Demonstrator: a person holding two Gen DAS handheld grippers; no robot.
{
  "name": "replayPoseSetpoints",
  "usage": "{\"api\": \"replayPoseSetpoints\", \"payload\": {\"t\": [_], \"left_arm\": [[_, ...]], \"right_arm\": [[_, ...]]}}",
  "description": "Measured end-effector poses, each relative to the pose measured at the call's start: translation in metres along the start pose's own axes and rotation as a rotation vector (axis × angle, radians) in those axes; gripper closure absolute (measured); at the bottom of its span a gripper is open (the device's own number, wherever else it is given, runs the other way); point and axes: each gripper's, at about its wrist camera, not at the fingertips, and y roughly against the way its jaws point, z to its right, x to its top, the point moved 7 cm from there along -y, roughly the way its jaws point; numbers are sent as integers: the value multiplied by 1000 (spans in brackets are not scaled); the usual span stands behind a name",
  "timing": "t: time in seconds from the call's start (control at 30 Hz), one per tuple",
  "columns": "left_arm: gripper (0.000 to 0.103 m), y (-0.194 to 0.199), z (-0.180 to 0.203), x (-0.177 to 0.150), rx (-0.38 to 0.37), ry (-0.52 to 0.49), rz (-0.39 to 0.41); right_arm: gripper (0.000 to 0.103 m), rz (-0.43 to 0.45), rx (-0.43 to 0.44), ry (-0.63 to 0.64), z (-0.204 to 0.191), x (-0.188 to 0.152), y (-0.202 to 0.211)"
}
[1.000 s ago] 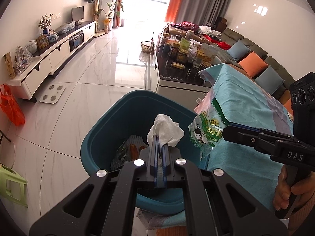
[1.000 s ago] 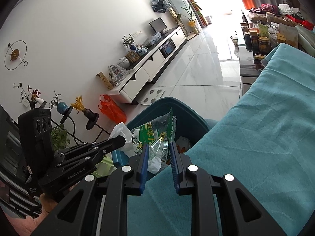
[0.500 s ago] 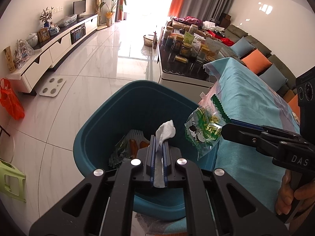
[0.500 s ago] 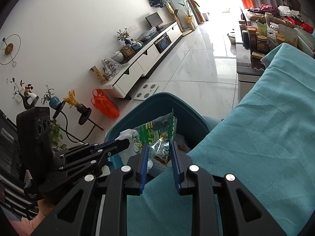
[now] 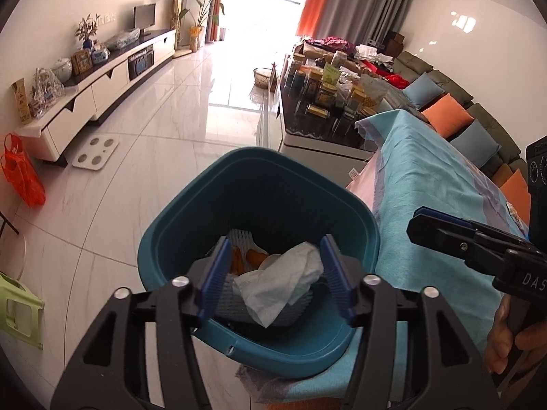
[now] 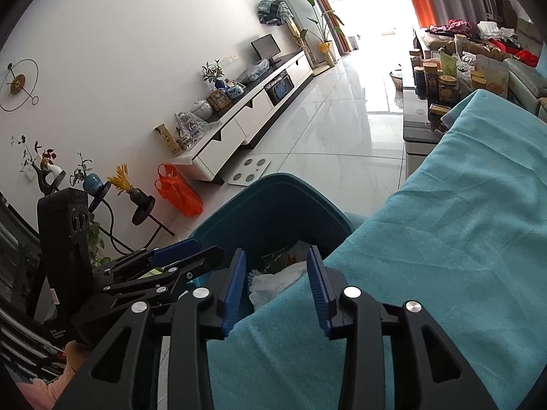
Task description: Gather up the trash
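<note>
Tissue point(image 5: 283, 283) lies in the bin point(image 5: 191, 212), below and between the left gripper's point(image 5: 275, 273) jaws, which have just opened wide, empty. Right gripper point(image 6: 276, 287), half open, also just released; nothing held. Tissue could snag a pad on withdrawal.

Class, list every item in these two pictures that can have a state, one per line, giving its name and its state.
Left tool: open, jaws just opened, nothing gripped.
Right tool: open, jaws just opened, empty.
White tissue: crumpled, lying loose in the bin.
Teal bin: upright, no lid, partly filled with trash.
Teal cloth: spread over the table, wrinkled.
Orange bag: hanging by the cabinet.
</note>
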Motion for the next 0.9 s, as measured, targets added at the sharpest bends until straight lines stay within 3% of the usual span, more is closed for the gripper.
{"api": "replayPoseSetpoints", "payload": {"t": [0.03,0.13,0.2,0.23,0.37,0.53,0.9], "left_arm": [[37,5,2,1,1,-10,14],[25,23,11,1,-4,-51,70],[10,37,13,0,-8,-71,112],[7,47,18,0,-13,-84,146],[6,73,37,-5,-29,-122,222],[6,96,70,-15,-54,-159,297],[6,125,176,-33,-125,-290,469]], "right_arm": [[56,16,-7,3,1,-1,6],[53,64,-32,25,3,-5,27],[46,102,-58,46,4,-9,43],[41,128,-75,55,6,-12,52],[21,225,-156,66,20,-25,89],[7,334,-272,92,34,-44,133],[7,531,-551,25,79,-96,218]]}}
